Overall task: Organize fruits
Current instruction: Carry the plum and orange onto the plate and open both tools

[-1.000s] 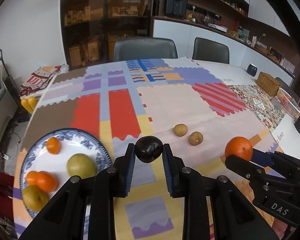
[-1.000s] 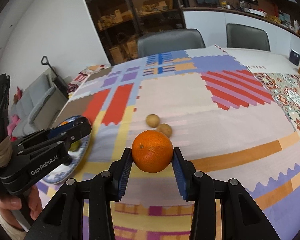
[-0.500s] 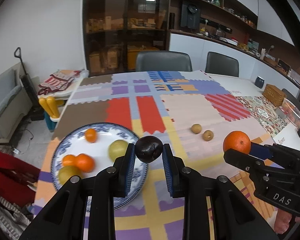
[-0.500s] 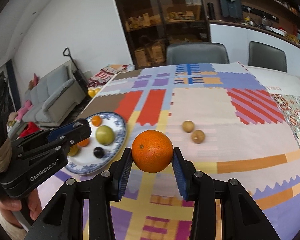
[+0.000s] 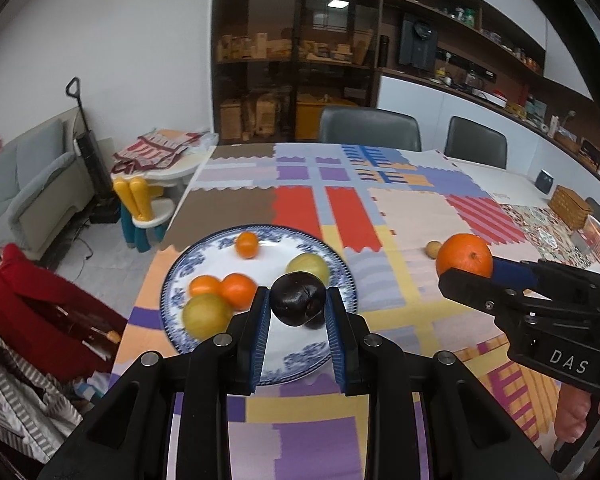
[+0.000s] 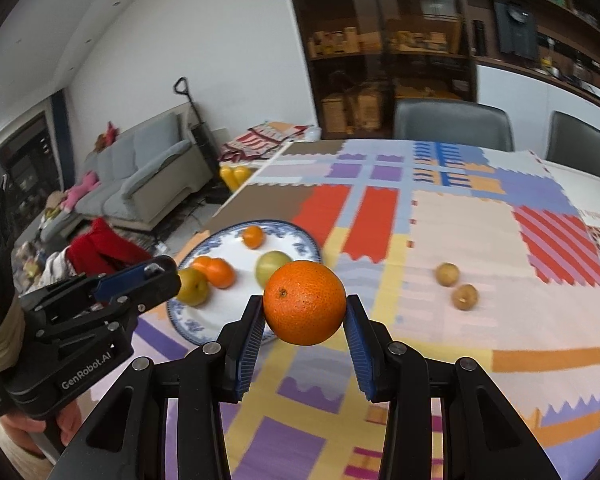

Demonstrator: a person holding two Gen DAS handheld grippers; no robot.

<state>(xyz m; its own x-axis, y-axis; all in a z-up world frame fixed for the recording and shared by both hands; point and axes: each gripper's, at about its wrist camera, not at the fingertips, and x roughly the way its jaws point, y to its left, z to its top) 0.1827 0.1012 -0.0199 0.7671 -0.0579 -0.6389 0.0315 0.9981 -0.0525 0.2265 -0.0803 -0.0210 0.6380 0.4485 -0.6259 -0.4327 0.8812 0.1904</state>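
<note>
My left gripper (image 5: pixel 298 307) is shut on a dark plum (image 5: pixel 298 298), held over the near part of the blue-and-white plate (image 5: pixel 332 270). On the plate lie three small oranges, one at the back (image 5: pixel 246 244) and two together (image 5: pixel 222 287), plus two green fruits (image 5: pixel 205 315) (image 5: pixel 308 266); another dark fruit (image 5: pixel 316 322) peeks out under the held plum. My right gripper (image 6: pixel 305 314) is shut on a large orange (image 6: pixel 305 302), right of the plate (image 6: pixel 300 242) and above the cloth. That orange (image 5: pixel 465 255) and the right gripper (image 5: pixel 476 276) also show at the right of the left wrist view.
Two small brown fruits (image 6: pixel 447 273) (image 6: pixel 465 297) lie on the patchwork tablecloth (image 6: pixel 452 232) right of the plate. Grey chairs (image 5: pixel 370 128) stand at the far side. A wicker basket (image 5: pixel 570 206) sits far right. The table's left edge drops to a red garment (image 5: pixel 32 300) and a sofa (image 6: pixel 148 176).
Both grippers have carried their fruit leftward toward the plate. The plum now hangs over the plate's near part, and the orange is close beside the plate's right rim.
</note>
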